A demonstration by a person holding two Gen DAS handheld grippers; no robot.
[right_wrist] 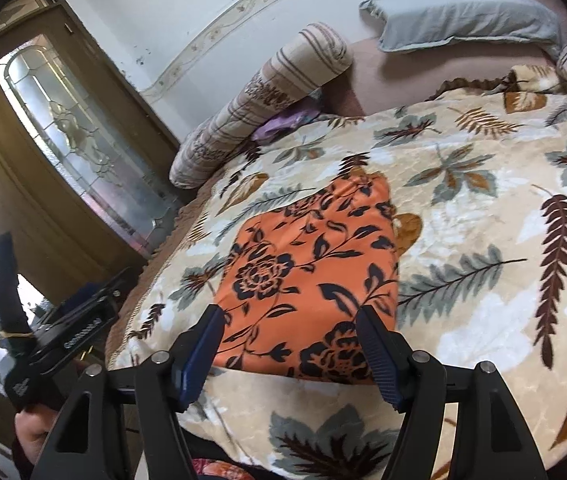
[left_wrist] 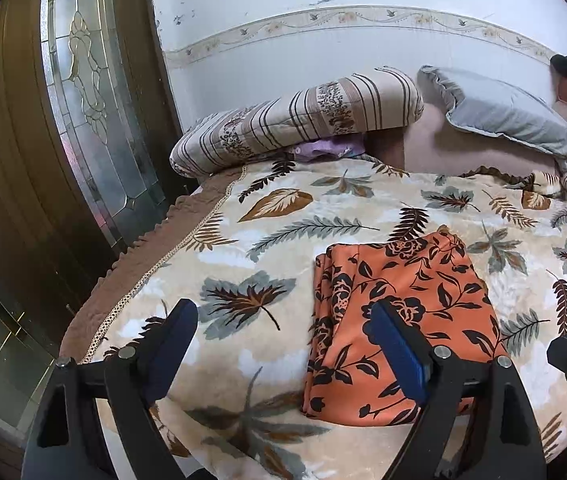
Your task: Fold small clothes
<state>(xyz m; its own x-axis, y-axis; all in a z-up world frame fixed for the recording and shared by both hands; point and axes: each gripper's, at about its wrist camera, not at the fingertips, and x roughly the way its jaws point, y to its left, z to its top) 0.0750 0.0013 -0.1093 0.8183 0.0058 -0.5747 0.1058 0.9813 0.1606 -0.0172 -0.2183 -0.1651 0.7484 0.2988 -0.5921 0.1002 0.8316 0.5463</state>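
Left tool (left_wrist: 283, 336) stood open, nothing between its jaws. Right tool (right_wrist: 289, 330) likewise open, empty. The folded cloth (left_wrist: 395, 320) lay flat on the bed (left_wrist: 243, 240), near its front edge. Risk, in my judgement: a careless regrasp would drag layers and undo the fold. A rolled quilt (left_wrist: 303, 120) and pillow (left_wrist: 503, 112) sat at the far edge, obstructing nothing.
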